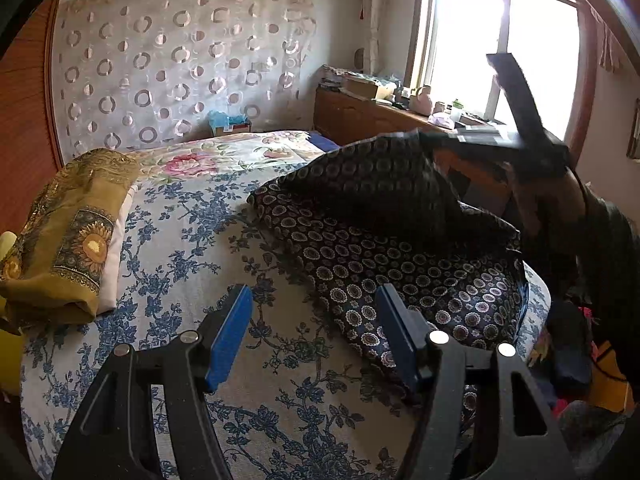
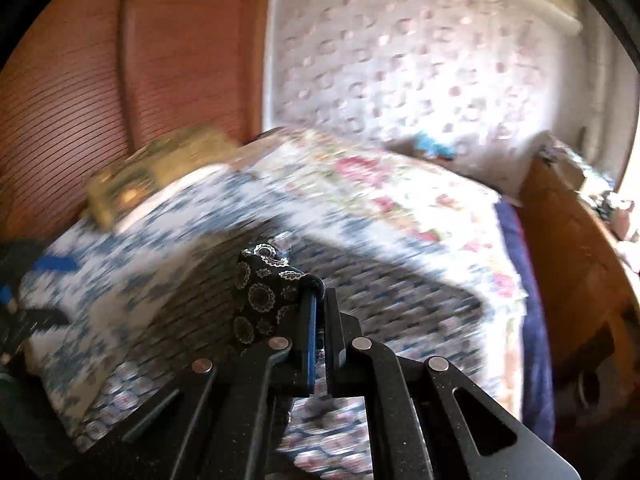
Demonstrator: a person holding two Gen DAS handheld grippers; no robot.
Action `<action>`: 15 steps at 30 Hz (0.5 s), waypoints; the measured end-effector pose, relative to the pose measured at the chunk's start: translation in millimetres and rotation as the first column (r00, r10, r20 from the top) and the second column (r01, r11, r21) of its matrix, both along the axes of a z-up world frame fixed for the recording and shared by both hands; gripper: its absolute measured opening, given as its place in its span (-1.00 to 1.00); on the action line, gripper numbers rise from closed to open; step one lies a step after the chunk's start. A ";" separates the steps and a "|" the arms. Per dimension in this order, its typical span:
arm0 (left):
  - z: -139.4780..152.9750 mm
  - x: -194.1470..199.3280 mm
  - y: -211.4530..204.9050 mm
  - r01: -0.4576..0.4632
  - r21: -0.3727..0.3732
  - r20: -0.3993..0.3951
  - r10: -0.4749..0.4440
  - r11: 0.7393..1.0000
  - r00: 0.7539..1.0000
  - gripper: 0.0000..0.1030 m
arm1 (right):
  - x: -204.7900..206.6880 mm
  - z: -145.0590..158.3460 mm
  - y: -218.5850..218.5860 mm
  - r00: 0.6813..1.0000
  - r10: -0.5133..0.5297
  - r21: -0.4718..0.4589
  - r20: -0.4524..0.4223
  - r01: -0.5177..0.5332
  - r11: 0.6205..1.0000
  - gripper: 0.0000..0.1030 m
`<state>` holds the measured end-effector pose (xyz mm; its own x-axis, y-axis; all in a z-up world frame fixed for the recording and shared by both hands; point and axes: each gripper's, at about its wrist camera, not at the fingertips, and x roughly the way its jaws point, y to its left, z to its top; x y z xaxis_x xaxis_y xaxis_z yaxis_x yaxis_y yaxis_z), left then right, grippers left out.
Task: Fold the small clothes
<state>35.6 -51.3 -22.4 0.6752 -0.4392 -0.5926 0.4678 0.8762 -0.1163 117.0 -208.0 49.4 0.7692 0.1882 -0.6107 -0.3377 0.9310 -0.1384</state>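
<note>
A dark cloth with a pale round-flower print (image 1: 400, 260) lies on the right part of the bed. My left gripper (image 1: 314, 296) hovers open over its near left edge, blue pads wide apart, nothing pinched between them. My right gripper (image 2: 320, 294) is shut on a corner of the same cloth (image 2: 260, 296). In the left wrist view the right gripper (image 1: 444, 138) holds that corner raised above the bed at the upper right. The lifted part hangs as a dark flap over the rest. The right wrist view is blurred.
The bed's blue floral sheet (image 1: 180, 240) spreads to the left. A folded mustard cloth (image 1: 68, 236) rests at its left edge. A wooden cabinet (image 1: 360, 120) with clutter stands under the window. A heap of colourful clothes (image 1: 592, 360) sits at the right.
</note>
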 end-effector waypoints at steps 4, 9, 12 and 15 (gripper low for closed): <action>-0.3 0.4 0.0 0.000 0.002 -0.002 0.000 1.000 1.000 0.27 | 30.6 9.8 -26.7 0.996 -0.091 -0.008 0.019 0.091 0.996 -0.95; -1.7 1.2 -0.7 0.001 0.003 -0.007 -0.001 1.000 1.000 0.27 | 70.6 13.1 -53.4 0.971 -0.238 0.025 0.015 0.237 0.971 -0.94; -3.1 2.3 -0.5 0.000 0.001 -0.012 0.000 1.000 1.000 0.27 | 82.4 14.3 -53.5 0.958 -0.287 0.021 0.013 0.287 0.958 -0.75; -5.0 3.5 -0.7 0.000 -0.002 -0.015 0.000 1.000 1.000 0.27 | 75.1 12.2 -48.0 0.970 -0.243 0.063 -0.006 0.242 0.968 -0.35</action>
<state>39.1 -52.0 -27.4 0.6661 -0.4403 -0.6020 0.4662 0.8758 -0.1247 192.1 -256.0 61.6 0.7976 0.0342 -0.6022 -0.1006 0.9919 -0.0770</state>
